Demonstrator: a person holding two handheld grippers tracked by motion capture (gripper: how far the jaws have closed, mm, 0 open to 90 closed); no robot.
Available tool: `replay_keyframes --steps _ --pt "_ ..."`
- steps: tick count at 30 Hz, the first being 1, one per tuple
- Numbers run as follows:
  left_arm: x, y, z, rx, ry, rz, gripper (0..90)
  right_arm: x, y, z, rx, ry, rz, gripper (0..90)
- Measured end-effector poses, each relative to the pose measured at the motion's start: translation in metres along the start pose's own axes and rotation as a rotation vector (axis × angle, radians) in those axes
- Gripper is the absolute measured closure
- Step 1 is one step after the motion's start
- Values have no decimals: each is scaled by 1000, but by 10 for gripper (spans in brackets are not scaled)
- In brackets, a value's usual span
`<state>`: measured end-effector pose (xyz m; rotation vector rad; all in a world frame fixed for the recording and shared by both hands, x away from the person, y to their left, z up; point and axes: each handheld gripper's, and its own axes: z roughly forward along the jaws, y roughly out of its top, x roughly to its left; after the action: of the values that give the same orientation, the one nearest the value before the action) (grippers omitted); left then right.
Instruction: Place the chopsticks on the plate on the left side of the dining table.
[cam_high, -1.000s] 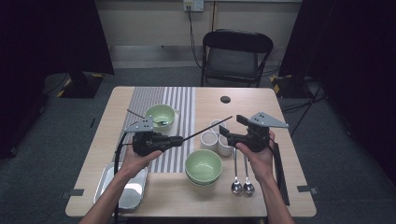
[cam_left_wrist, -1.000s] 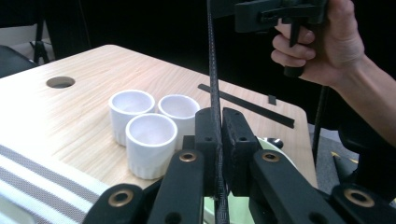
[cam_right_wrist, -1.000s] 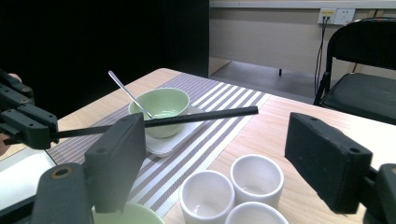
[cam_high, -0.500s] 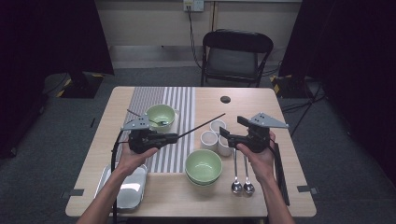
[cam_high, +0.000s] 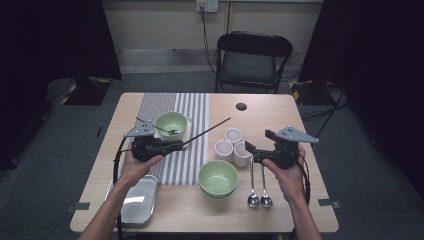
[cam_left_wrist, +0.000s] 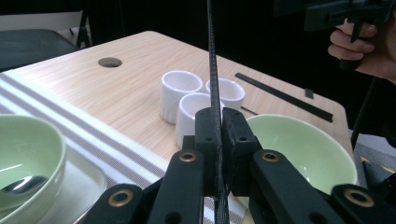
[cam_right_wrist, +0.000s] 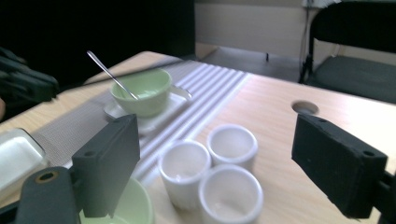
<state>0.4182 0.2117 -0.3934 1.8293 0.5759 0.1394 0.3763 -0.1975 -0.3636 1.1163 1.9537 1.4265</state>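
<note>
My left gripper (cam_high: 175, 146) hovers over the striped mat (cam_high: 192, 107), shut on a thin black rod (cam_high: 207, 131) that points up and right towards the white cups (cam_high: 232, 145). In the left gripper view the rod (cam_left_wrist: 212, 70) runs straight up from between the closed pads (cam_left_wrist: 236, 135). My right gripper (cam_high: 250, 149) hangs just right of the cups; its jaws have just been opening and hold nothing. In the right gripper view its jaws (cam_right_wrist: 224, 161) stand wide, with the three cups (cam_right_wrist: 231, 142) on the table beyond them.
A green cup with a spoon (cam_high: 171, 124) sits on a saucer on the mat. Stacked green bowls (cam_high: 217, 177) stand near the front, two spoons (cam_high: 257, 196) to their right. A metal tray (cam_high: 134, 199) lies front left. A chair (cam_high: 252, 60) stands behind the table.
My left gripper has drifted left with the rod still in it, so the rod's tip has drawn away from the cups. The right hand has stayed where it was.
</note>
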Motion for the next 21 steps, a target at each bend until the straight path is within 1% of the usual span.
replay_keyframes --steps 2,3,4,6,7,9,11,12,13,14,17,18,19,20,21 --pt "4 0 -3 3 9 1 859 -6 -7 -2 15 -18 10 146" --pt "5 -1 -4 -5 10 -9 859 -10 -11 -4 27 -29 20 146" --pt "7 -1 -5 4 16 -3 859 -13 -16 -6 36 -38 23 146" --pt "11 -3 -7 5 23 -9 859 -19 -25 -11 56 -63 31 146" --pt "12 -3 -7 2 28 -12 860 -21 -28 -12 61 -67 34 146" --pt "18 -5 -10 13 39 -12 859 -26 -34 -17 84 -84 39 147" --pt "21 -7 -12 8 61 -20 859 -30 -41 -21 101 -98 42 147" --pt "23 -8 -13 8 65 -31 859 -32 -45 -24 112 -108 45 147" --pt "26 -9 -15 7 69 -30 859 -35 -50 -26 119 -122 45 147" --pt "27 -10 -16 11 75 -34 859 -39 -56 -29 132 -142 51 147" --pt "34 -15 -18 17 94 -47 859 -49 -69 -33 170 -170 63 147" --pt "35 -16 -19 20 94 -55 859 -53 -76 -36 187 -183 67 148" --pt "37 -17 -19 26 99 -46 859 -56 -79 -37 193 -193 68 148" --pt "39 -18 -19 30 99 -54 859 -58 -82 -38 198 -200 70 148" --pt "40 -19 -19 42 105 -47 859 -61 -86 -40 204 -210 78 148"
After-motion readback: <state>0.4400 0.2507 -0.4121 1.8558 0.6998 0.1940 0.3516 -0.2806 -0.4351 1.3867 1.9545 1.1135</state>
